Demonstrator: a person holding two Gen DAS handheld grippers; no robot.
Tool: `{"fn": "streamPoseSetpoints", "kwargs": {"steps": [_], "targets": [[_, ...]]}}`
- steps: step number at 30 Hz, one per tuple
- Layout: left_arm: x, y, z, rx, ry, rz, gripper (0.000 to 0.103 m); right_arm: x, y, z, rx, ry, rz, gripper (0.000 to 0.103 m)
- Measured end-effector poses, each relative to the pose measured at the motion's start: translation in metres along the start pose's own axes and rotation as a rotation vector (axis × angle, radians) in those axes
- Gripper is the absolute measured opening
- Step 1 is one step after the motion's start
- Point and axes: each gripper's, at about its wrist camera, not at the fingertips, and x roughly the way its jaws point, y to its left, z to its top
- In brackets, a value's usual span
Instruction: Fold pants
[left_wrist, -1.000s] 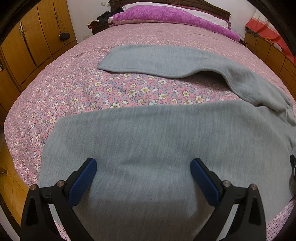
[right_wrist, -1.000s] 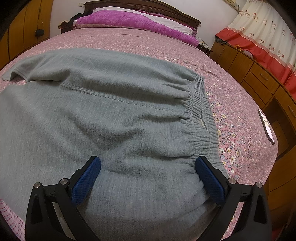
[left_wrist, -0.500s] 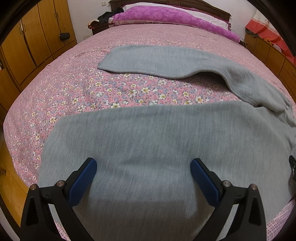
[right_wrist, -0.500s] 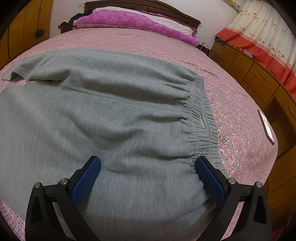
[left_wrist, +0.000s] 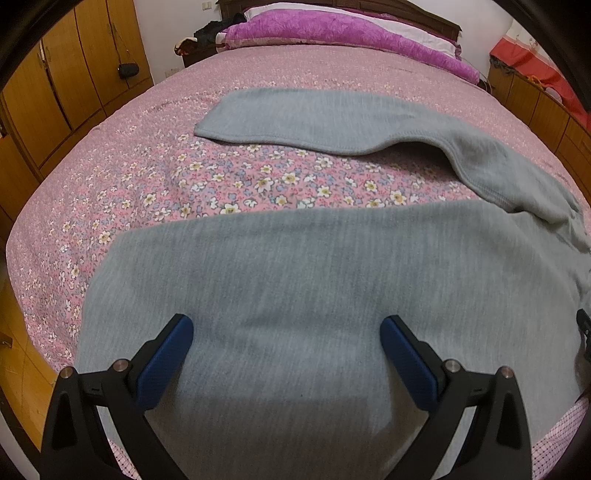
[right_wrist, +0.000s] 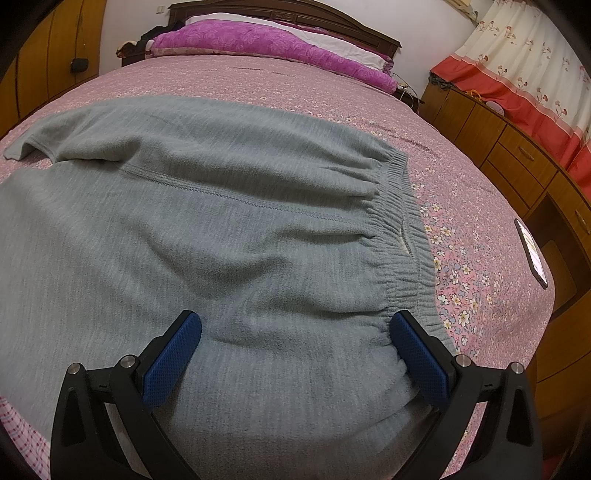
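A: Where do the pants lie?

B: The grey fleece pants with the gathered elastic waistband (right_wrist: 229, 236) are spread flat on the bed with the pink flowered cover (left_wrist: 122, 155), unfolded. Their long axis runs sideways across the bed: waistband (right_wrist: 404, 236) to the right, leg ends to the left.

A: And the two legs?

B: Splayed apart. The near leg (left_wrist: 295, 288) lies straight across just under the left hand-held gripper (left_wrist: 286, 350); the far leg (left_wrist: 332, 118) angles away toward the purple quilted pillows (left_wrist: 343, 35), with a wedge of bedcover between them. They meet at the crotch, off to the right.

A: What are the tools doing?

B: Both are spread wide with nothing between the blue pads. The right hand-held gripper (right_wrist: 295, 347) hangs over the seat, its right pad (right_wrist: 421, 362) at or just over the near end of the waistband; I can't tell if it touches.

A: So who takes what?

B: By my judgement, the left is nearer the leg, the right nearer the waist. Each would take the near edge and carry it away, across the long axis, onto the far leg.

A: Any obstacle?

B: A dark phone with a lit screen (right_wrist: 532, 251) sits near the bed's right edge, well apart from the cloth.
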Motion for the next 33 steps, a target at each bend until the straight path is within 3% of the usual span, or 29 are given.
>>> {"fn": "streamPoseSetpoints", "kwargs": {"steps": [11,20,26,33], "targets": [[-0.001,0.005,0.009,0.010,0.033,-0.020,0.103,-0.003,-0.005,0.004,-0.002,0.017,0.024,0.099],[-0.015,0.015,0.026,0.029,0.040,-0.043,0.103,-0.018,-0.019,0.019,0.010,0.034,0.131,0.099],[-0.027,0.017,0.062,0.068,-0.025,-0.003,0.103,-0.026,-0.035,0.044,0.022,-0.001,0.169,0.099],[-0.018,0.022,0.123,0.085,-0.043,0.000,0.103,-0.013,-0.060,0.087,0.085,-0.002,0.208,0.099]]}}
